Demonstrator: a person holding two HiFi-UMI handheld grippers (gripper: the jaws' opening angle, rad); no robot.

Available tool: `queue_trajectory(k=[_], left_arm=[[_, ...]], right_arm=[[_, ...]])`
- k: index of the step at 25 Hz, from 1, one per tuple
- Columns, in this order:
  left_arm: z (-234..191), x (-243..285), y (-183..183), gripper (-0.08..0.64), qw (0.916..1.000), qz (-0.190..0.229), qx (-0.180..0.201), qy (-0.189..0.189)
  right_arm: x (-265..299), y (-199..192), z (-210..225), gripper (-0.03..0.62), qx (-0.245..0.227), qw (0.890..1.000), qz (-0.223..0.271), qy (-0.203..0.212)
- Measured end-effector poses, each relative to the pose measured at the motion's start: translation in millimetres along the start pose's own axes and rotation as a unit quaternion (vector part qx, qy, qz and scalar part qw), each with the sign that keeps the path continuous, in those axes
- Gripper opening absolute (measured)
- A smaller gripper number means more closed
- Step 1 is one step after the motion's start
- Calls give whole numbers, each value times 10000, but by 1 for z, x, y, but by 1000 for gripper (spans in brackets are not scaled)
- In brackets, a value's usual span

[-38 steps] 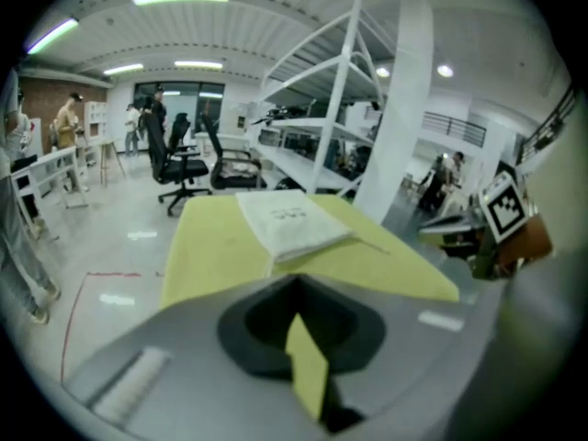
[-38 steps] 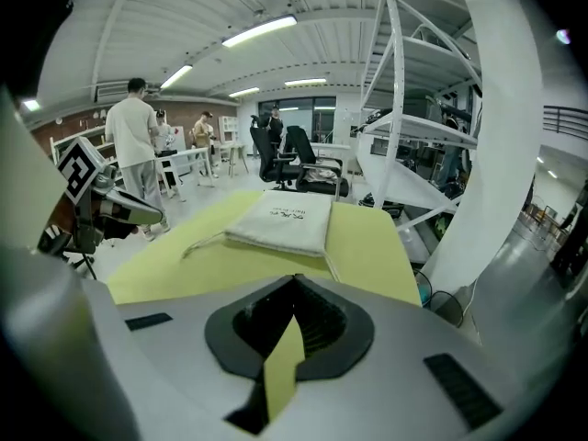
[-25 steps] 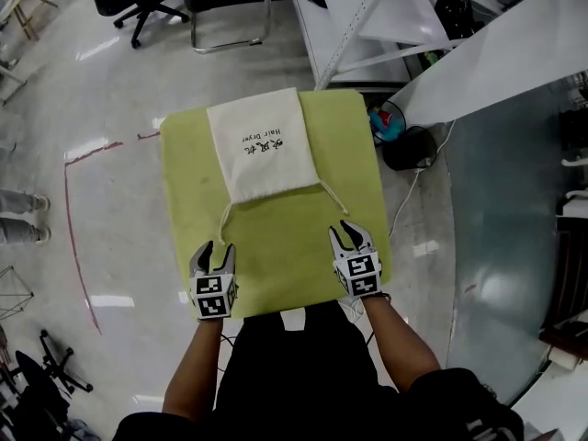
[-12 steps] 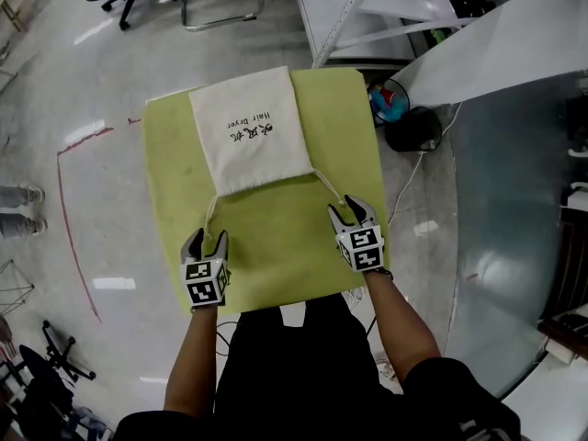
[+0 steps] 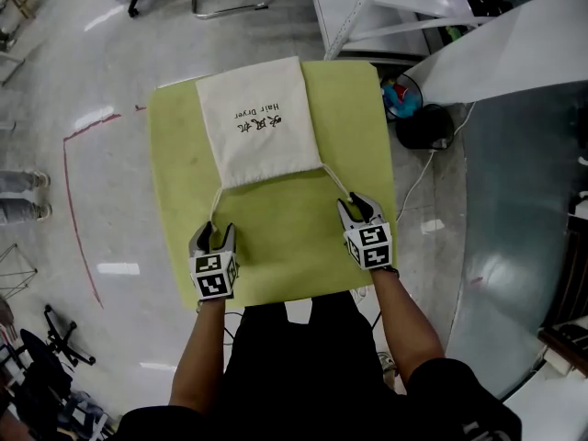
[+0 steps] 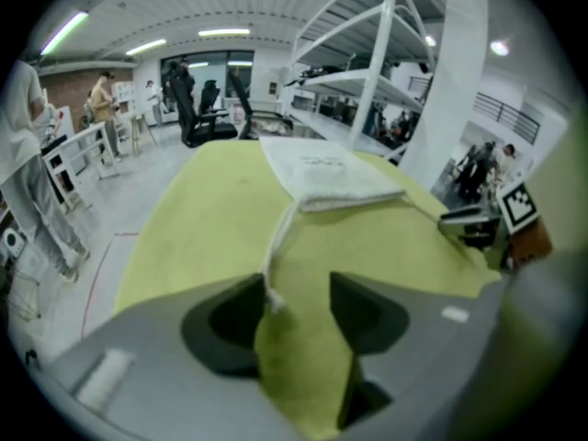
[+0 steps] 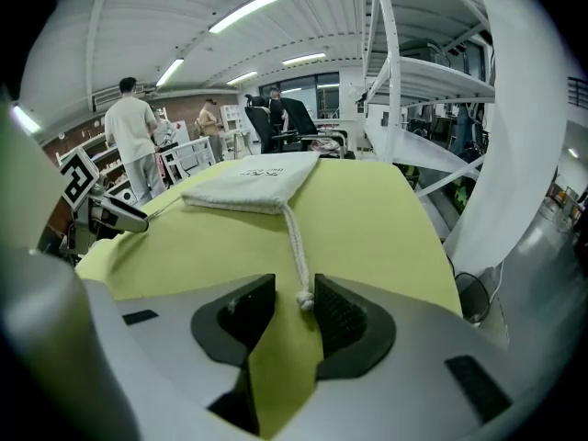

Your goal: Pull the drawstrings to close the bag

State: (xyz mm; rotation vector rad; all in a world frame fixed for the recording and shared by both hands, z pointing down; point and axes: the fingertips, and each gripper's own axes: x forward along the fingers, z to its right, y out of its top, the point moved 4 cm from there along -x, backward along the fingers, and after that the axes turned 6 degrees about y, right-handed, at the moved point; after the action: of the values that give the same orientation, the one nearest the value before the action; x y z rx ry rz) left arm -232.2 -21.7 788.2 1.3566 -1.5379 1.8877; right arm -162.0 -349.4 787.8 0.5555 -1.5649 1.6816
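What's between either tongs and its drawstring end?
Nothing visible. Both tongs have just been closing but are open: the left tongs straddle the left drawstring knot, the right tongs straddle the right drawstring knot, on bare green mat. Neither is pinched yet.

I worked in a lab-like workshop: white shelving racks [image 7: 404, 72] ahead-right of my right gripper [image 7: 294, 290], office chairs [image 7: 287, 116] and ceiling strip lights [image 7: 243, 12] beyond.

bag [image 5: 260, 122] on table [image 5: 176, 168] | left cord end [image 6: 272, 297] between left gripper [image 5: 213, 234] jaws | right cord end [image 7: 304, 297] between right gripper [image 5: 356, 205] jaws
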Motion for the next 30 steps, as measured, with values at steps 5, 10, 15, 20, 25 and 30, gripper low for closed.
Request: queue_trajectory(k=[5, 10, 15, 20, 25, 30], left_arm=[[-6, -2, 0, 225, 9993, -20, -205, 308], [-19, -3, -3, 225, 9978, -87, -336, 569], [-20, 0, -3, 224, 9978, -127, -290, 580], [-21, 1, -4, 204, 9973, -142, -252, 669], [-15, 2, -1, 119, 9972, -187, -170, 697], [-12, 3, 2, 43, 9966, -267, -254, 734]], right_arm=[[1, -1, 0, 120, 10, 10000, 47, 28], [1, -2, 2, 107, -6, 10000, 62, 42], [1, -1, 1, 106, -10, 9999, 115, 22], [2, -3, 1, 100, -23, 9999, 129, 19], [2, -2, 2, 87, -28, 9999, 99, 47], [0, -2, 2, 54, -127, 9999, 27, 61]])
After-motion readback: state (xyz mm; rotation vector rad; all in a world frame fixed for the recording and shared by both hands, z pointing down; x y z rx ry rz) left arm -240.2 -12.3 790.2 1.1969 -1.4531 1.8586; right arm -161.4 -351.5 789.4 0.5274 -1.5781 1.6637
